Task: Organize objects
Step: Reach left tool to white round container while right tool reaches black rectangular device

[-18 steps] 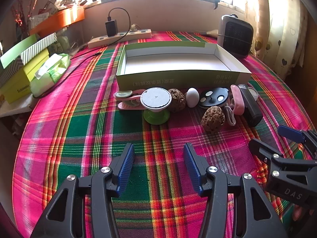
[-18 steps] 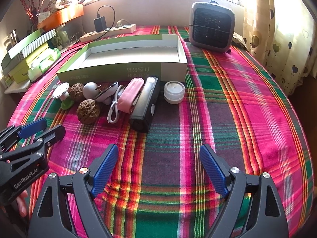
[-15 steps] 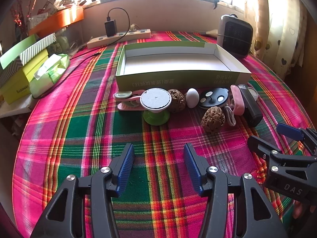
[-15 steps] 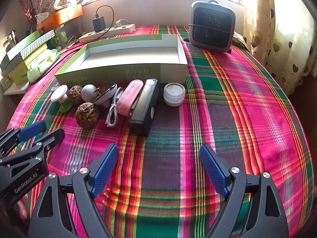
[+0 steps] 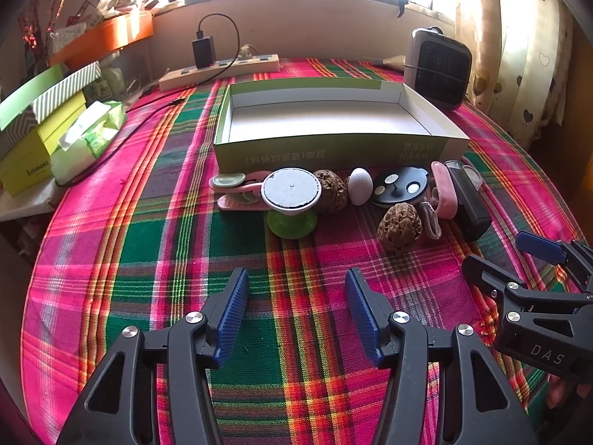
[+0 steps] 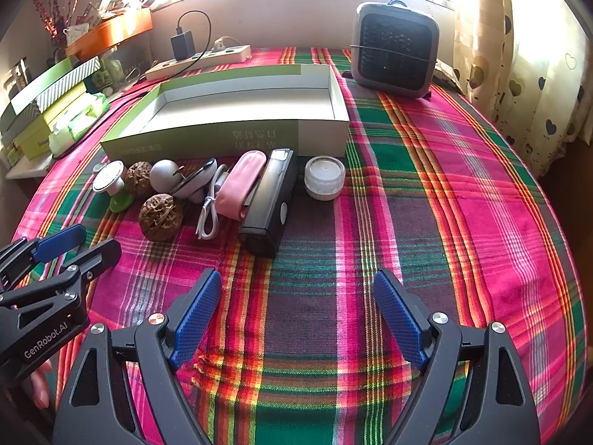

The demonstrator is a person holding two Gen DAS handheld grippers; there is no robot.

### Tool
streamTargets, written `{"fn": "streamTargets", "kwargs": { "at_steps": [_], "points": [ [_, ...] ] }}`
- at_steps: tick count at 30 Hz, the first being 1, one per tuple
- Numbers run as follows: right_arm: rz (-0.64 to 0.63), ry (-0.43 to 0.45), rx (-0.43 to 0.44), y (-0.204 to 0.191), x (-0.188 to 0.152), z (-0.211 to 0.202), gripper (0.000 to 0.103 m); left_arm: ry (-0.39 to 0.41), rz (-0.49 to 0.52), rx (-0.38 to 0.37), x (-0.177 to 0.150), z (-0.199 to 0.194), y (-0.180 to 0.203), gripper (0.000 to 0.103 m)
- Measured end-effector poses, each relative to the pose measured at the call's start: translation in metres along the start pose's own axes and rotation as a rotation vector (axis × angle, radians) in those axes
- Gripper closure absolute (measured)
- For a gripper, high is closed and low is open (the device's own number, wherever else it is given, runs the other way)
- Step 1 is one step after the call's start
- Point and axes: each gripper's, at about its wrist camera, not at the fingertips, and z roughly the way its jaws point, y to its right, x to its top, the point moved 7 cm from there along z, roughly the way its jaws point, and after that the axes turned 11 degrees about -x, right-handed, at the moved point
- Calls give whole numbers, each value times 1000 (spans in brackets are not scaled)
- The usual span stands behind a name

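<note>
- Nothing is sorted yet, by my reading: the box (image 5: 333,150) on the bench (image 5: 122,237) is empty, and every small thing lies in a row just before its near wall.
- Left to right: clip (image 5: 237,193), stand (image 5: 291,204), two walnuts (image 5: 400,226), egg (image 5: 360,186), disc (image 5: 400,187), cable (image 6: 209,215), pink case (image 6: 239,185), black case (image 6: 268,204), jar (image 6: 325,177).
- Left tool (image 5: 294,307) spread, holding nothing; right tool (image 6: 296,319) likewise.
- Writing: "GenRobot.AI" and "DAS" on the tools; Chinese print on the box, upside down, unreadable to me.
</note>
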Motion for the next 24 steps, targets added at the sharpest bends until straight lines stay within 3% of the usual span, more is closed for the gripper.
{"fn": "streamTargets", "kwargs": {
  "at_steps": [11,16,24],
  "points": [
    [14,6,34,-1,8,4,20,2,2,-62,1,-1,-4,50],
    [20,8,55,-1,13,5,27,7,-46,-100,5,-1,-13,50],
    [7,11,67,-3,21,10,33,8,-75,-100,14,3,-21,50]
  ]
}}
